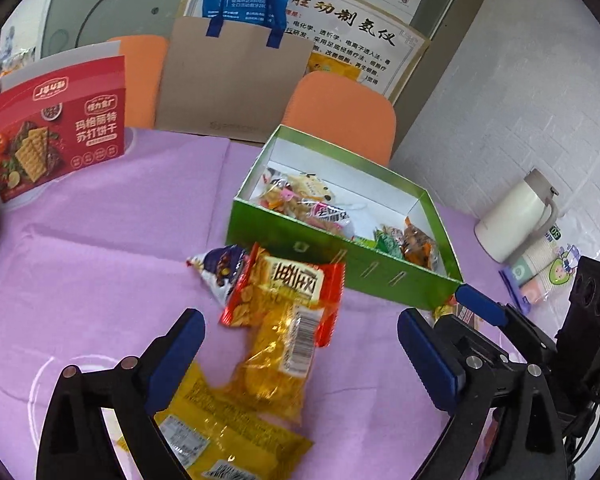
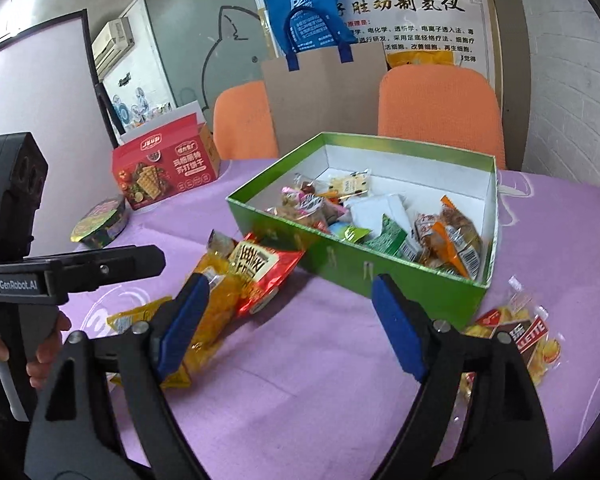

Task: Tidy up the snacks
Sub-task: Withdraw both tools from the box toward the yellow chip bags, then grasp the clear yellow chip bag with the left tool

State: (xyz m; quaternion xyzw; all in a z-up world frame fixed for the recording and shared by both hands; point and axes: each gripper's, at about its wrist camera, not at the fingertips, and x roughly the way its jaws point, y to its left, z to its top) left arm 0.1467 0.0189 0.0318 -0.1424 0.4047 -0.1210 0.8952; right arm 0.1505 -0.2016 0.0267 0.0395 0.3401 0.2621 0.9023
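Nearest the left wrist camera, the left gripper [image 1: 300,356] stands with its jaws wide apart and empty, straddling a clear yellow snack packet [image 1: 278,364] that lies on the purple worktop [image 1: 100,240], a stance that looks meant for a grasp. A flat yellow packet [image 1: 228,436] lies just beneath it, and a red packet [image 1: 288,292] overlaps the clear one's far end, with a small white-and-purple packet [image 1: 216,268] beside it. The right gripper [image 2: 290,320] is likewise spread and holds nothing, over bare cloth between this pile and a brown-and-yellow packet [image 2: 516,340] that only the right wrist view shows whole; the left view catches perhaps a sliver of it. Past the pile sits the green box [image 1: 340,256], open-topped and already holding mixed snacks, the likely home for the loose ones. Farther back stands a red cracker box [image 1: 56,132]; the right view alone shows a round bowl [image 2: 100,220] near it, the left view alone a white flask [image 1: 516,216].
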